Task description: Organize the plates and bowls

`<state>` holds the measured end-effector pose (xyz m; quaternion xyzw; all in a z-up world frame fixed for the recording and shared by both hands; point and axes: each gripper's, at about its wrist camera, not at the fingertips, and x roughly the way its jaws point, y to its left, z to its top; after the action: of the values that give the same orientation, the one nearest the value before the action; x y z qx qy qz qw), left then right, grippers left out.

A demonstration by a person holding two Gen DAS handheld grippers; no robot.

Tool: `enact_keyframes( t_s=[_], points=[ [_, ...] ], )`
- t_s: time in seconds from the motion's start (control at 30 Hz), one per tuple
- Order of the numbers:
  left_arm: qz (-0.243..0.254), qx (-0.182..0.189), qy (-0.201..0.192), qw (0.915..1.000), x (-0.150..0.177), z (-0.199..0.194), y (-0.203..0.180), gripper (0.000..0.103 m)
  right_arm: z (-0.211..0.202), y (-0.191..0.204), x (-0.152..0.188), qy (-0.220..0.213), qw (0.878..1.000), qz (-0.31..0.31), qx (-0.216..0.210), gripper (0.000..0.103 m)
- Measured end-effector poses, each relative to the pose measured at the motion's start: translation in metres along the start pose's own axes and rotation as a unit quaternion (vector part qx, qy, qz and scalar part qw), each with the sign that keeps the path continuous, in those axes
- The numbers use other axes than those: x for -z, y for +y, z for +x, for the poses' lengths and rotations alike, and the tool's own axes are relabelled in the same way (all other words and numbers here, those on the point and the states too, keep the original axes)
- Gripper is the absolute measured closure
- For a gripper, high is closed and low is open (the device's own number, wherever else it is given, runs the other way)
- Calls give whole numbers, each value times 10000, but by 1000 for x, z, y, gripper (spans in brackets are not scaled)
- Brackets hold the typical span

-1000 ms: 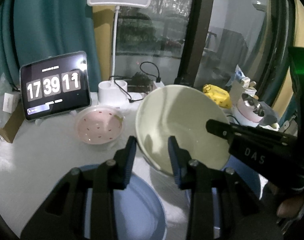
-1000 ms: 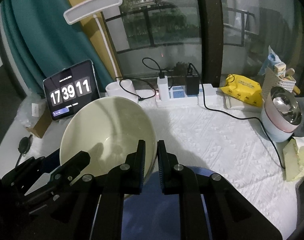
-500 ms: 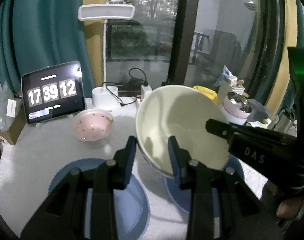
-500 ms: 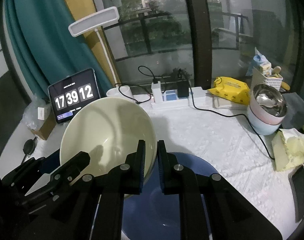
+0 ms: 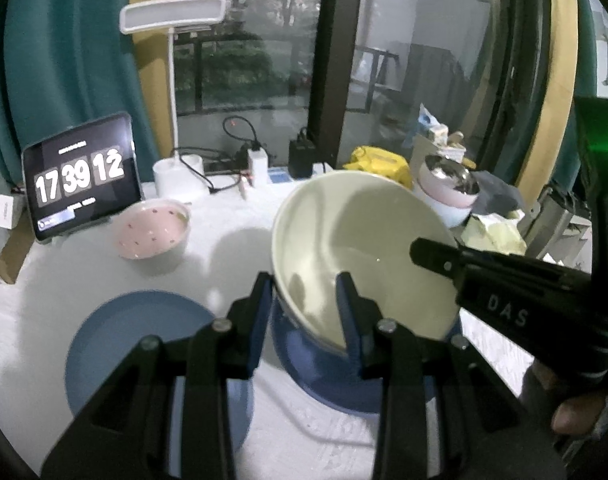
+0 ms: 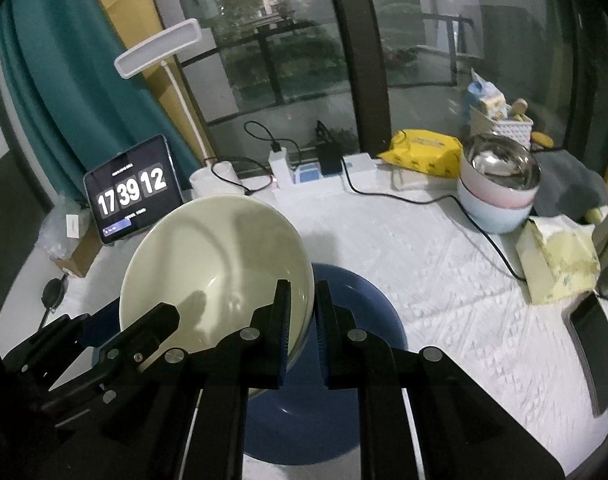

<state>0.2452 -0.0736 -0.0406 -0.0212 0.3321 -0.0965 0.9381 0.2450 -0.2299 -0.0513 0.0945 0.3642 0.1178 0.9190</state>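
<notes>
I hold the cream bowl [image 6: 220,264] with both grippers, left gripper [image 5: 306,304] and right gripper [image 6: 302,320] each clamped on its rim; the pink bowl [image 5: 152,232] and two blue plates wait unstacked.

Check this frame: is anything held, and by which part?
Yes. Both grippers hold the cream bowl by its rim: the right gripper pinches the right edge, and the left gripper straddles the near-left edge.

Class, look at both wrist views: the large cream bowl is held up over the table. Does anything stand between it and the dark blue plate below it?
Nothing visible does. The large cream bowl is tilted, its rim gripped by the right claw and the left claw. Directly beneath lies the dark blue plate, bare where it shows. The pink speckled bowl sits well aside.
</notes>
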Motion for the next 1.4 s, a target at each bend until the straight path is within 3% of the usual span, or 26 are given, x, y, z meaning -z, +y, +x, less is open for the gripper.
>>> enact_keyframes(
  t_s=[1.03, 1.17, 1.4],
  points=[
    [88, -8, 745, 9972, 32, 46, -15, 69, 38, -34, 35, 542, 9981, 268, 149, 90],
    [139, 200, 707, 9972, 30, 44, -18, 69, 39, -32, 34, 517, 9983, 242, 111, 89],
    [385, 119, 558, 9976, 29, 40, -30, 69, 39, -28, 28, 437, 9983, 149, 366, 89]
  ],
)
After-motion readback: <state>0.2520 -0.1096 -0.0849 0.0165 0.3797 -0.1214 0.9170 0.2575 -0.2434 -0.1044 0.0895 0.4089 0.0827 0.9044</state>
